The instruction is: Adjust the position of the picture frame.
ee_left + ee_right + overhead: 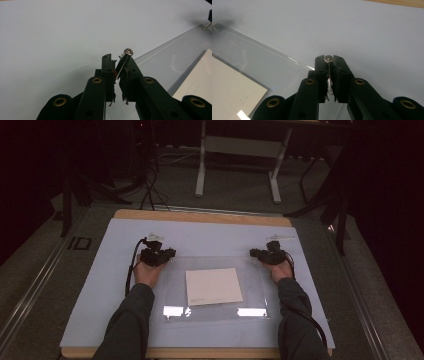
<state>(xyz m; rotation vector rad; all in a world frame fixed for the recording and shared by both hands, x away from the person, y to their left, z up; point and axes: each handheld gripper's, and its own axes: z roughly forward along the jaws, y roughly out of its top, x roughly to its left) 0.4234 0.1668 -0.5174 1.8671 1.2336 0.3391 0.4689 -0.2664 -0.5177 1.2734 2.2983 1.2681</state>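
High view: clear plastic sleeve (215, 287) lies flat at mat (210, 232) centre, white sheet (213, 286) inside. Left gripper (170, 254) and right gripper (254, 253) at sleeve's far corners, jaws clamped on small metal clips (123, 63). Sleeve likely light, floppy, slippery; grip edges.

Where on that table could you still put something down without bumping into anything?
Bare patches: the pale mat between the far wooden edge and the clear sheet, the strips outside each forearm, and the near strip below the sheet. It is crowded at the sheet's far corners, where the left gripper and right gripper sit, and mid-sheet, where the white paper lies.
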